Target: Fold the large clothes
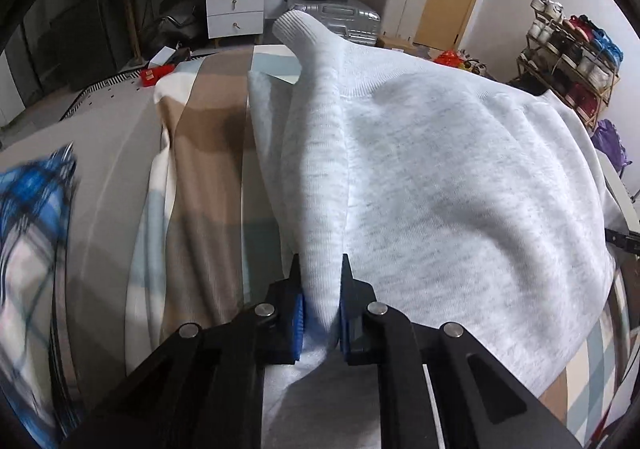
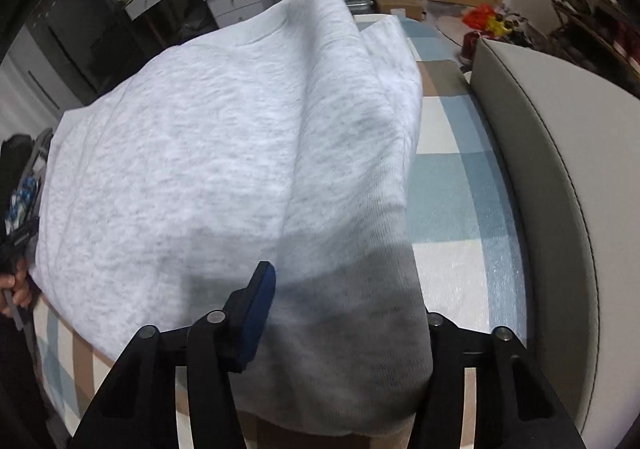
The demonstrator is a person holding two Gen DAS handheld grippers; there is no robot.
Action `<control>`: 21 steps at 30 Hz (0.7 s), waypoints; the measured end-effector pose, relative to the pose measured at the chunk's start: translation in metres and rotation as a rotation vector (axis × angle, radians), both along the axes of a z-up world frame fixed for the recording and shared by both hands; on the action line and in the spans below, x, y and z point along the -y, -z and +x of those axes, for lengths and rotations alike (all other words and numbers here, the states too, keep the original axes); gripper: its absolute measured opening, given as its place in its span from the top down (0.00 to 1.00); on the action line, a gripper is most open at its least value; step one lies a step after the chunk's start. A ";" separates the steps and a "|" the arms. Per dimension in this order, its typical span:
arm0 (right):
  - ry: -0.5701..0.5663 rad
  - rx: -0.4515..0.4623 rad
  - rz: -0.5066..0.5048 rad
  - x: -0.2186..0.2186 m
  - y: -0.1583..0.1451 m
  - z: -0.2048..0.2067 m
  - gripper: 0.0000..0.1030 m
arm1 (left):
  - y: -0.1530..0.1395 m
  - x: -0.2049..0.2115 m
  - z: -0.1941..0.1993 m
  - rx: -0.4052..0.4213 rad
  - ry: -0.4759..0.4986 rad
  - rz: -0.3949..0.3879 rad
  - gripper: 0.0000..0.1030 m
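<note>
A light grey sweatshirt point(image 1: 440, 177) lies bulging on a checked bed cover point(image 1: 208, 169). One sleeve runs as a raised ridge from its ribbed cuff point(image 1: 292, 27) down into my left gripper point(image 1: 320, 313), whose blue pads are shut on that fold. In the right wrist view the sweatshirt point(image 2: 200, 149) has its side folded over, and the thick fold fills my right gripper point(image 2: 344, 301). The blue pad of its left finger point(image 2: 260, 301) lies against the cloth. Cloth drapes over and hides the other finger.
A grey padded bed edge point(image 2: 552, 169) runs along the right of the checked cover point(image 2: 444, 189). A hand point(image 2: 16, 289) shows at the left edge. Beyond the bed stand white drawers point(image 1: 236, 5), a silver suitcase point(image 1: 348, 17) and a shoe rack point(image 1: 572, 61). Blurred blue plaid cloth point(image 1: 32, 209) is at left.
</note>
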State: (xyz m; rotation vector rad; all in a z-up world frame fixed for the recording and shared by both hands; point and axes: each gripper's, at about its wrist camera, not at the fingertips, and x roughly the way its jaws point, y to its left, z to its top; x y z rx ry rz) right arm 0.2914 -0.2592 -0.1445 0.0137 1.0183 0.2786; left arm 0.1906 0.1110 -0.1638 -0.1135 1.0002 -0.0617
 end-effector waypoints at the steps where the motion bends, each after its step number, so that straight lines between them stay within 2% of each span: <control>1: -0.002 0.002 -0.001 -0.001 0.001 -0.004 0.55 | -0.001 0.002 -0.006 0.005 0.008 0.012 0.92; 7: -0.012 0.022 0.001 0.008 0.005 -0.049 0.57 | -0.007 0.005 -0.054 0.003 0.029 -0.003 0.92; 13: -0.018 0.028 0.026 0.022 0.014 -0.137 0.56 | -0.011 0.001 -0.113 0.023 0.029 -0.055 0.92; 17: -0.021 0.004 0.037 0.029 0.017 -0.184 0.54 | -0.013 -0.003 -0.123 0.024 0.016 -0.098 0.91; 18: -0.017 0.005 0.035 0.030 0.015 -0.189 0.54 | -0.015 -0.003 -0.121 0.027 0.002 -0.111 0.88; 19: 0.000 0.016 0.038 0.032 0.012 -0.192 0.51 | -0.016 -0.003 -0.118 0.027 -0.008 -0.126 0.80; 20: 0.018 0.032 0.048 0.034 0.007 -0.192 0.37 | -0.018 -0.007 -0.114 0.023 -0.021 -0.142 0.64; 21: 0.034 0.051 0.063 0.035 0.003 -0.188 0.30 | -0.021 -0.009 -0.105 0.017 -0.041 -0.162 0.56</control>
